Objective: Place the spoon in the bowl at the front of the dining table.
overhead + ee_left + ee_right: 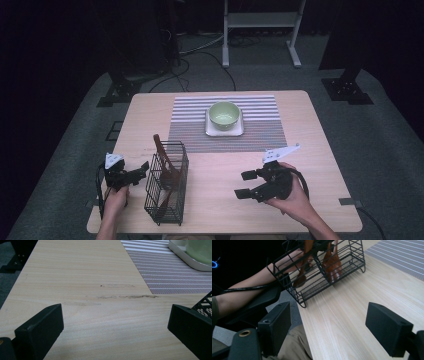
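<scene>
Nearest the high camera, at the table's [300, 125] front edge, a black wire utensil basket [166, 182] is seen standing upright, with brown wooden utensils [167, 167] leaning inside it. Just to its left, the left claw [142, 172] is held open, one jaw touching or almost touching the basket's mesh side; in the left gripper view, that mesh [205, 305] is seen right beside the right-hand jaw, while bare wood lies between the jaws. Nothing is gripped by it.

The right claw [246, 185] is held well apart from the basket, on the right half of the table, its jaws spread wide and empty. In the right gripper view, the basket [322, 270] and two wooden spoons [332, 262] are seen ahead of it.

Farther back, a green bowl [224, 115] is seen resting on a white square dish [225, 131] upon a striped placemat [260, 132].

The step in hand is judged to be the approach: the basket is about to be steadied and a utensil has not yet been taken. For the next move, the right claw would need to be brought over the basket's open top and closed on a projecting handle.
</scene>
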A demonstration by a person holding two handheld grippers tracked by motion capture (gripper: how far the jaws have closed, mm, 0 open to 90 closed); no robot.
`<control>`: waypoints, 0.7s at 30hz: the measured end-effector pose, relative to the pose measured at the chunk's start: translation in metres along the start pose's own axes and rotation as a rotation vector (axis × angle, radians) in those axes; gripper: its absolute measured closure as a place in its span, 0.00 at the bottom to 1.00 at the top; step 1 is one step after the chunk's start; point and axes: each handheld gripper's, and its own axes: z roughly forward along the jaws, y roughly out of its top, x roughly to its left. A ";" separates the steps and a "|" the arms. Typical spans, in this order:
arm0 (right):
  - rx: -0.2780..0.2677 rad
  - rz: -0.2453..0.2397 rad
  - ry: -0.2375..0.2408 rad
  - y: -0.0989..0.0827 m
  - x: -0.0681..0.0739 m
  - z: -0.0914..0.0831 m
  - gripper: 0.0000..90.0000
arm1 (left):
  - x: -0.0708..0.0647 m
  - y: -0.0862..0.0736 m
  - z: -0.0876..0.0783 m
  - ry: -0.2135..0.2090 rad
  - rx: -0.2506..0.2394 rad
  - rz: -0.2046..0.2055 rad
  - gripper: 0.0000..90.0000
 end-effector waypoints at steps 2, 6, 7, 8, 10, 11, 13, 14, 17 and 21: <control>0.005 -0.001 0.010 0.005 0.002 0.002 0.21 | 0.000 0.000 0.000 0.000 0.002 0.000 0.00; 0.013 -0.005 0.021 0.012 0.005 0.005 0.21 | 0.000 0.000 0.001 -0.001 0.009 0.003 0.00; 0.017 -0.006 0.028 0.016 0.006 0.007 0.21 | 0.000 0.000 0.001 -0.001 0.008 0.003 0.00; 0.017 -0.006 0.028 0.016 0.006 0.007 0.21 | 0.000 0.001 0.001 -0.001 0.009 0.005 0.00; 0.027 -0.006 0.036 0.020 0.007 0.009 0.21 | 0.000 0.001 0.001 0.000 0.011 0.005 0.00; 0.031 -0.004 0.039 0.022 0.008 0.011 0.21 | 0.000 0.001 0.001 0.002 0.014 0.003 0.00; 0.035 -0.003 0.045 0.025 0.008 0.013 0.21 | 0.000 0.001 0.002 0.003 0.016 0.004 0.00; 0.035 -0.003 0.045 0.025 0.008 0.013 0.21 | 0.000 0.001 0.002 0.003 0.016 0.004 0.00; 0.045 0.001 0.058 0.031 0.009 0.018 0.21 | -0.001 0.001 0.002 0.004 0.017 0.008 0.00; 0.062 -0.002 0.065 0.036 0.011 0.024 0.21 | 0.000 0.001 0.002 0.004 0.017 0.008 0.00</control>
